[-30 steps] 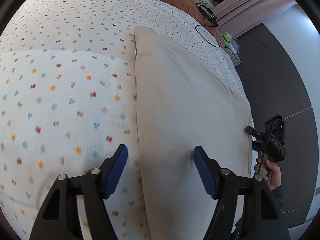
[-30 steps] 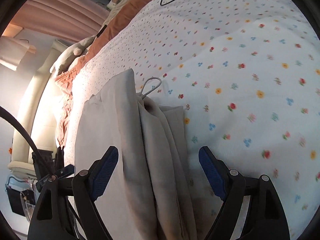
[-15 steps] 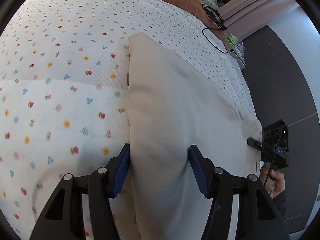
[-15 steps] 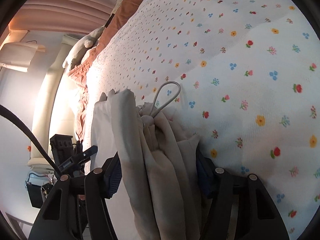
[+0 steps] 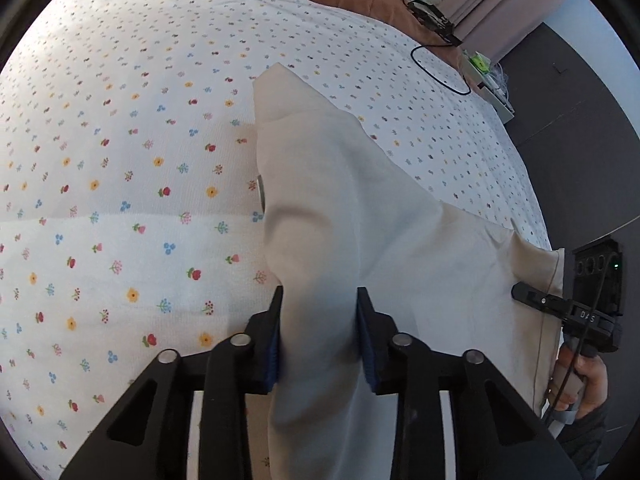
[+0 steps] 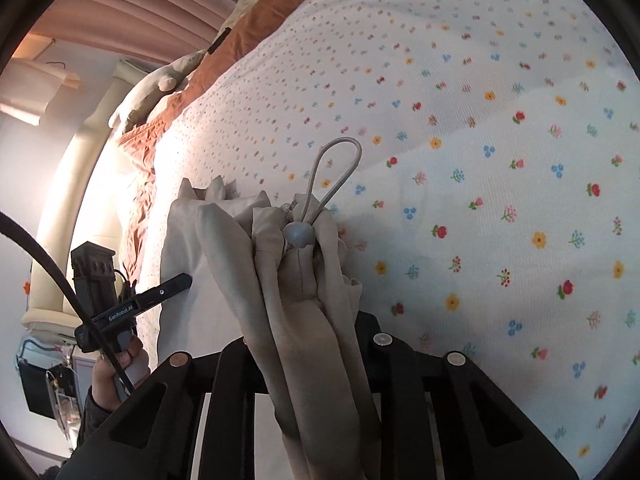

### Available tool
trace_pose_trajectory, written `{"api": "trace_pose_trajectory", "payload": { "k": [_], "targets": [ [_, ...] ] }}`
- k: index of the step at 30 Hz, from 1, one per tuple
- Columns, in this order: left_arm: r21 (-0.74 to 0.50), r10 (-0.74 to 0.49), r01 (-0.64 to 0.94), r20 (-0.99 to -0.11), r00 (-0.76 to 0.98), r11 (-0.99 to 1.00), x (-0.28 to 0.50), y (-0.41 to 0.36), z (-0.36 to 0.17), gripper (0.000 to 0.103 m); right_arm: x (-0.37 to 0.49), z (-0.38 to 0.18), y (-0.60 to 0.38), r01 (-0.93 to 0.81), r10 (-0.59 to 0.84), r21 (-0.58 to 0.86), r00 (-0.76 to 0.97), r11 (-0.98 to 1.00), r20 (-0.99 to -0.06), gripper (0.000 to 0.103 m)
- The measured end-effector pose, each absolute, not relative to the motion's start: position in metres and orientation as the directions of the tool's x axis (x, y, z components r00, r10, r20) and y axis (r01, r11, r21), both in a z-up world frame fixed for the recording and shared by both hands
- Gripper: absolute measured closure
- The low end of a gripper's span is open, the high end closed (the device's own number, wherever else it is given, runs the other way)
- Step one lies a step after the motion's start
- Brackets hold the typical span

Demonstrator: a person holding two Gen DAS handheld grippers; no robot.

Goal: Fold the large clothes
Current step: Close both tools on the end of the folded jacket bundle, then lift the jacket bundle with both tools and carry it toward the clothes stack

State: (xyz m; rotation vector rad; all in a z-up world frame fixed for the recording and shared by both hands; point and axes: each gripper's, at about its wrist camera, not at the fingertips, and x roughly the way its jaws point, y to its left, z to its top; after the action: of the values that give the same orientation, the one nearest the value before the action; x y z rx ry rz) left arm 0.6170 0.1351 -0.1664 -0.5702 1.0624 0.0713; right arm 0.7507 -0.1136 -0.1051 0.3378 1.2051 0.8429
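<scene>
A flowered sheet [image 5: 120,208] is covering the bed, and a cream garment [image 5: 400,248] is lying on it, its long axis running away from the left camera with the far corner pointing up the bed. The left gripper [image 5: 319,332] is pinching a raised fold of it. The right gripper [image 6: 308,320] is clamping its bunched end, where a cord loop [image 6: 334,176] and toggle [image 6: 298,234] are pointing away from the camera.

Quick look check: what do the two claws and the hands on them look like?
Both claws, left and right, are black skeletal linkages with silver pivot pins. Left has blue pads. White lettering marks each side. Black cable trails from the right one. Bare hand, dark sleeve.
</scene>
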Motion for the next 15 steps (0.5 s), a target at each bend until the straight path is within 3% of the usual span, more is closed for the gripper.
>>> {"api": "trace_pose_trajectory", "payload": {
  "k": [4, 15],
  "targets": [
    [-0.393, -0.188, -0.310, -0.829, 0.526, 0.866, 0.610, 0.131, -0.148, 0.080, 0.718, -0.082, -0.109, -0.434, 0.721, 0.610, 0.154, 0.663, -0.675, 0.088],
    [-0.420, -0.170, -0.244, -0.736, 0.655, 0.874, 0.562, 0.116, -0.069, 0.082, 0.628, -0.022, -0.126, -0.507, 0.747, 0.567, 0.286, 0.649, -0.600, 0.089]
  ]
}}
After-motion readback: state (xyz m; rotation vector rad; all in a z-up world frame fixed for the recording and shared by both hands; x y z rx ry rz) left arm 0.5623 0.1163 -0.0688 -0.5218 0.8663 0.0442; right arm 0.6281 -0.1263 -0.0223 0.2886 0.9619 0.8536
